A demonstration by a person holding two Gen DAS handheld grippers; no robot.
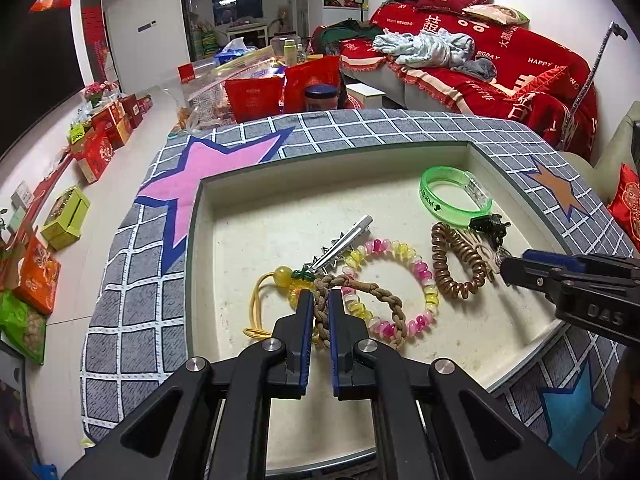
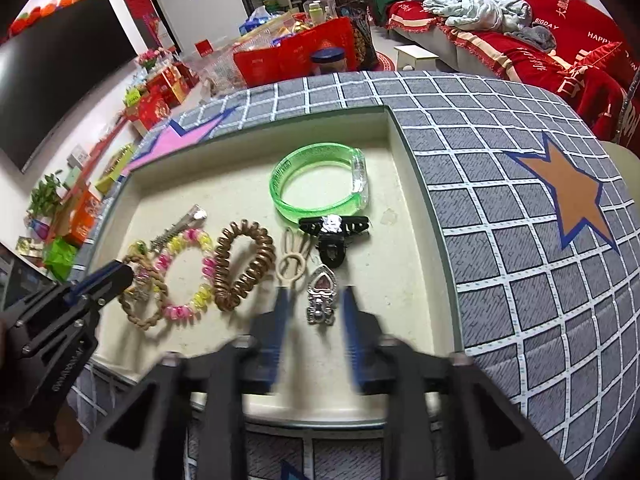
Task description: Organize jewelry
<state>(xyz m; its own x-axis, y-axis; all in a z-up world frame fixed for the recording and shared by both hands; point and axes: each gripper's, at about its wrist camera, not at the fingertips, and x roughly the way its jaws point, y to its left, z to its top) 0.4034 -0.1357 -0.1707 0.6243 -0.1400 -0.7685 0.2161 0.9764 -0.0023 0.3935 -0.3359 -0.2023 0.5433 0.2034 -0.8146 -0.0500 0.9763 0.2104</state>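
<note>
A cream tray [image 1: 248,216] holds the jewelry. My left gripper [image 1: 321,296] is shut on a braided brown cord bracelet [image 1: 384,300], beside a pink-and-yellow bead bracelet [image 1: 424,272] and a yellow elastic with a bead [image 1: 282,274]. A silver hair clip [image 1: 348,240] lies behind them. In the right wrist view my right gripper [image 2: 315,292] stands open, blurred, with a silver gem clip [image 2: 320,300] lying between its fingers, untouched. Ahead of it lie a beige bunny-ear hair tie [image 2: 292,264], a black claw clip [image 2: 334,232], a green bangle [image 2: 316,184] and a brown spiral hair tie [image 2: 224,280].
The tray sits sunk in a grey checked cloth [image 2: 500,208] with an orange star [image 2: 568,200] and a pink star [image 1: 216,168]. Behind stand red gift bags [image 1: 252,98] and a red-covered sofa [image 1: 500,52]. Boxes [image 1: 96,148] line the floor at the left.
</note>
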